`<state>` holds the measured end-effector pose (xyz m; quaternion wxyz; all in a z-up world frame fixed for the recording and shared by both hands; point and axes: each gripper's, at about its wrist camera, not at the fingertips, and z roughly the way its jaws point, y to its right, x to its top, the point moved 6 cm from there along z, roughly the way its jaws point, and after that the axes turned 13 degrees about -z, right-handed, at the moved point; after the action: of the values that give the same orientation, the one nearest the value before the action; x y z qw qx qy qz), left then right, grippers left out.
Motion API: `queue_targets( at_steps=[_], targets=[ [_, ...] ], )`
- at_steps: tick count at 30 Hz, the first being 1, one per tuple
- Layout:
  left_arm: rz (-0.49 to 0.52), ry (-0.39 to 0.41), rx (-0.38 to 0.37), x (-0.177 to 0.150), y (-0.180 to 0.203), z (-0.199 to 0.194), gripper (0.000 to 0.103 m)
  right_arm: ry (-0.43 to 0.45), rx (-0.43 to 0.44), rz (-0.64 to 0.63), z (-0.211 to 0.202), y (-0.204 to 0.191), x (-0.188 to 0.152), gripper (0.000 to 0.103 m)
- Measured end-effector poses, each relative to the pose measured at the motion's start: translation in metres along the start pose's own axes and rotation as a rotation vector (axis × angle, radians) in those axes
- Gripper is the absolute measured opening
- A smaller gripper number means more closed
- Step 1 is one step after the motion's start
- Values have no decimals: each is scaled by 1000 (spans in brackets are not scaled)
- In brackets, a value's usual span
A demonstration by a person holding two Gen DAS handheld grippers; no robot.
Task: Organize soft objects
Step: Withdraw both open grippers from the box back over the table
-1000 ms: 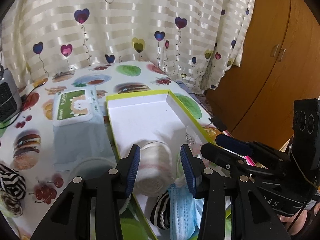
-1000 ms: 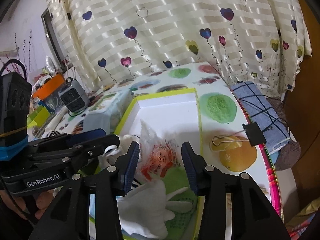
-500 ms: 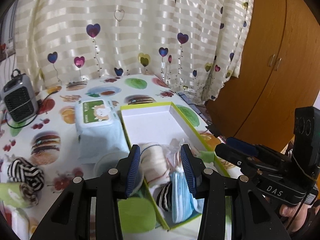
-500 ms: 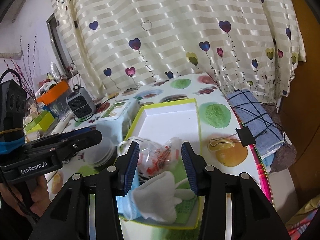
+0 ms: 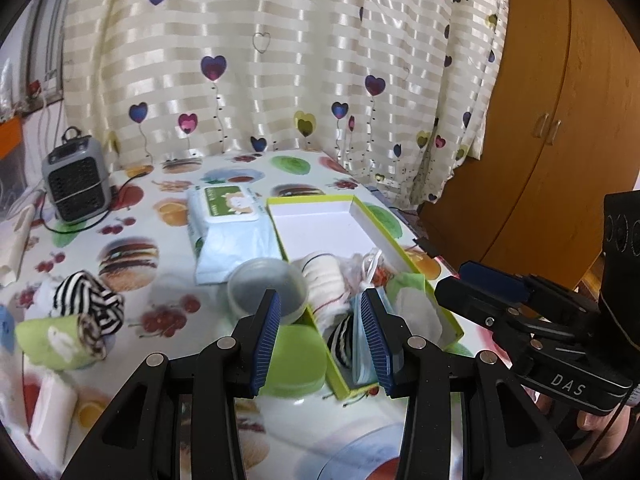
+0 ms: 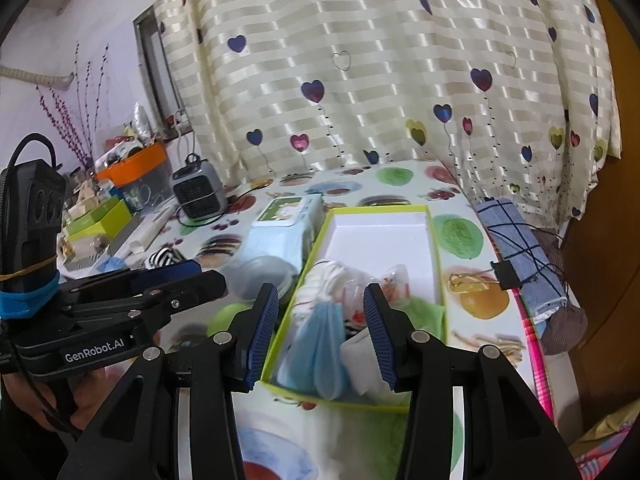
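Note:
A lime-green box (image 5: pixel 320 228) with a white inside lies on the fruit-print table. Its near half holds a rolled white towel (image 5: pixel 324 280), a blue face mask (image 5: pixel 360 348), a striped sock (image 5: pixel 340 340) and a white glove (image 6: pixel 360 348). My left gripper (image 5: pixel 322 340) hovers open above the box's near left corner, nothing between its pads. My right gripper (image 6: pixel 320 336) hangs open over the box's (image 6: pixel 380 236) near end, above the mask (image 6: pixel 320 352). A striped sock roll (image 5: pixel 86 300) and a green roll (image 5: pixel 56 344) lie on the left.
A wet-wipes pack (image 5: pixel 228 224) and a clear round tub (image 5: pixel 266 286) sit left of the box, a green lid (image 5: pixel 296 364) nearer. A grey heater (image 5: pixel 76 180) stands far left. A binder clip (image 6: pixel 508 274) and checked cloth (image 6: pixel 516 248) mark the right edge.
Both grippers have drawn back from the box and risen, so more of the table shows. Their jaws stand as wide as before, and nothing was picked up.

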<state>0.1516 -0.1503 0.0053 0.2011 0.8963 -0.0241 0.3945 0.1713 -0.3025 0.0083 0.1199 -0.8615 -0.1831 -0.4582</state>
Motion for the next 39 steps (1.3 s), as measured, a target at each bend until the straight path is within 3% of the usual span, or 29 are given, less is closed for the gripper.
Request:
queue_targets(
  at_steps=[4,16,30,39],
  targets=[
    [-14,3,14,-6,-8,-9,40,-4,8,-19,-2,-11,-2,52],
    [-76,9,59,-21,-35,-27,40,-7,31,-98,-4,-42,-3,52],
    [-114,6,113,-40,-65,-41,40,-52,153,-146,8,-83,-14,52],
    [-138,-15,137,-52,-86,-44,40,-76,185,-167,19,-102,-17,52]
  ],
)
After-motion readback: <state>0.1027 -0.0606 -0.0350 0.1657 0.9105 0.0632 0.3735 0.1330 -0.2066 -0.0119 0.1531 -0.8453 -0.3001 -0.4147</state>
